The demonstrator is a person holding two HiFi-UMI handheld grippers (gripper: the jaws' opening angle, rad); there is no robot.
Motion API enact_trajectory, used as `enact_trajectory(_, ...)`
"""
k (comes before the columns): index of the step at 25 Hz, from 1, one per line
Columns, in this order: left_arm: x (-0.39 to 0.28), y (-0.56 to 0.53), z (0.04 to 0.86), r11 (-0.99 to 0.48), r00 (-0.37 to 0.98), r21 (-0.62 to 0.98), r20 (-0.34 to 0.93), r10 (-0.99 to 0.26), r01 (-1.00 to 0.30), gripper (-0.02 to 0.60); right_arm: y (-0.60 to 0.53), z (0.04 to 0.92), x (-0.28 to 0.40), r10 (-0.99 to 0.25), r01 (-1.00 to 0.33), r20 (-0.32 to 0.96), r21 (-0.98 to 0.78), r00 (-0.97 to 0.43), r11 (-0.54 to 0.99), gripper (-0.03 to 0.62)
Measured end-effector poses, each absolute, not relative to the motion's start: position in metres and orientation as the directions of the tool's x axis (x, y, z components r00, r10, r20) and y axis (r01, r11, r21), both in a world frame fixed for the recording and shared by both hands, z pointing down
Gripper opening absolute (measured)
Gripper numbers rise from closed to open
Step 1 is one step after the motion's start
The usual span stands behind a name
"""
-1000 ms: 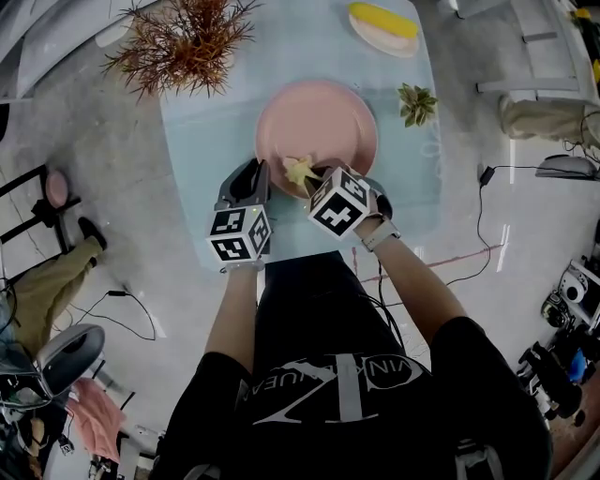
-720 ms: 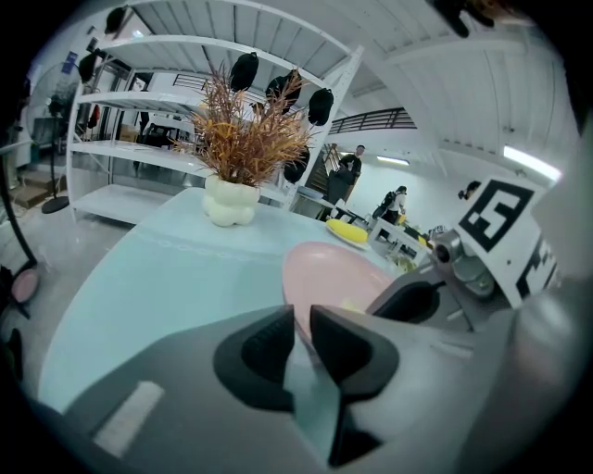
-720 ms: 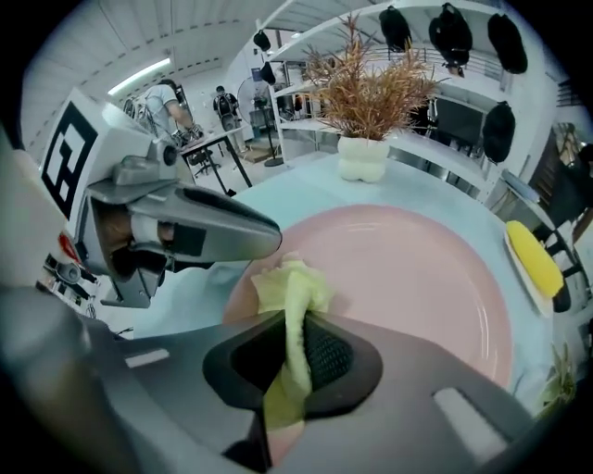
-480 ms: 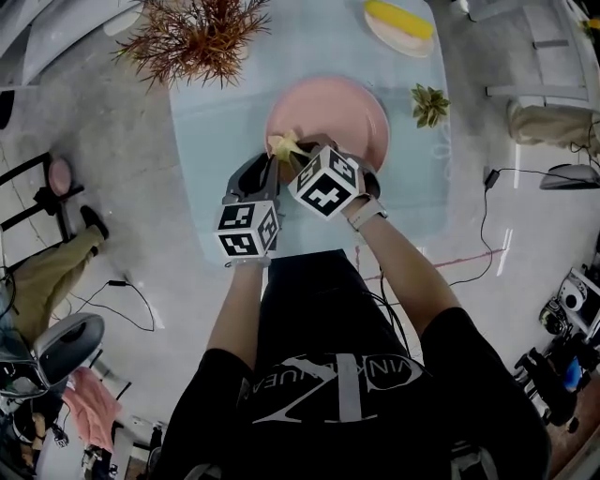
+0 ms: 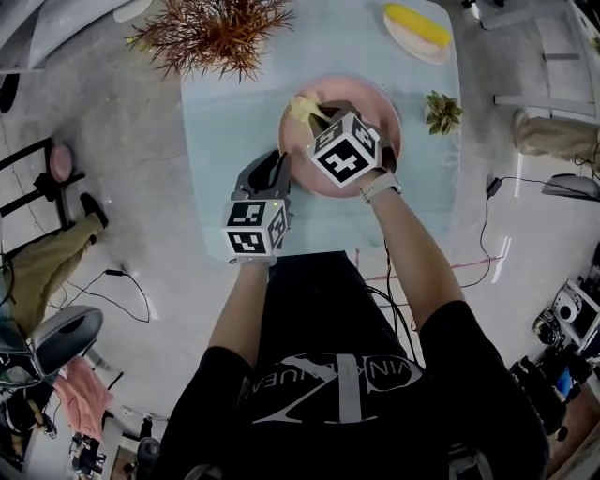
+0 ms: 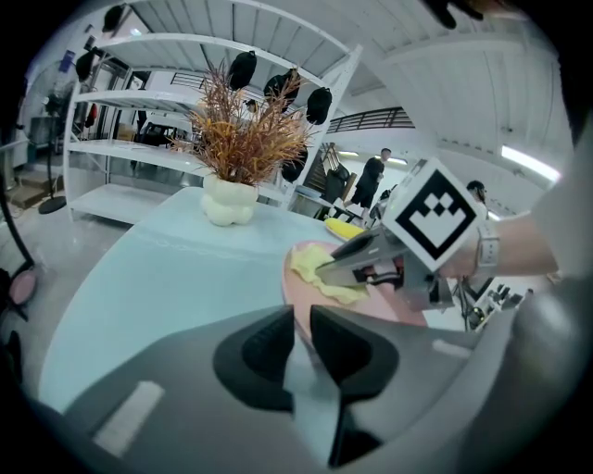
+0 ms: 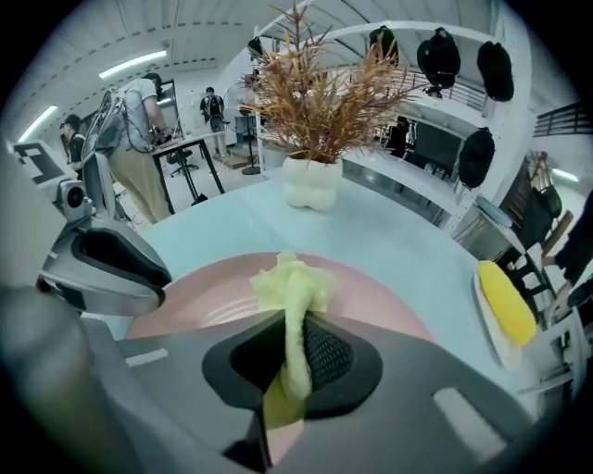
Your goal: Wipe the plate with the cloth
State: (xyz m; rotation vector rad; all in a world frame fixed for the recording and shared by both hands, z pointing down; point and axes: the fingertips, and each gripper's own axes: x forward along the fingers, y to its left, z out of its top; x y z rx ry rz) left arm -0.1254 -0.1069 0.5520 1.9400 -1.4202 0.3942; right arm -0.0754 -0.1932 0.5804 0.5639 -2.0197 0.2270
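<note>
A pink plate sits on the pale blue table. My right gripper is over the plate, shut on a crumpled yellow cloth that rests on the plate's far left part. In the right gripper view the cloth runs up between the dark pads of the right gripper onto the plate. My left gripper is at the plate's near left rim. Its jaws stand almost together, with only a thin slit and nothing between them.
A white vase of dried brown stalks stands at the table's far left. A small succulent is right of the plate, and a dish with a yellow item lies at the far right. People stand in the background.
My right gripper has dragged the cloth from the plate's near rim across to its far left part. The left gripper has stayed by the plate's near left rim.
</note>
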Motion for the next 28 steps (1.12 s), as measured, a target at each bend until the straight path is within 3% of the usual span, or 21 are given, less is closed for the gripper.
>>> enact_trajectory(12,-0.126,-0.107,0.553,-0.166,0.359,0.352,0.604,-0.711,-0.921,0.0,-0.227,0.581,0.009,-0.441,-0.577,0.868,0.245,-0.227,0.779,0.038)
enact_trajectory(20,-0.125,-0.107,0.552,-0.157,0.353,0.352,0.607,-0.712,-0.923,0.0,-0.207,0.581,0.045,-0.435,-0.589,0.887,0.27,-0.155,0.762,0.037)
enact_trajectory(28,-0.125,-0.106,0.552,-0.151,0.354,0.36,0.607,-0.712,-0.921,0.0,-0.169,0.583,0.054,-0.379,-0.574,0.909,0.22,-0.172,0.789,0.037)
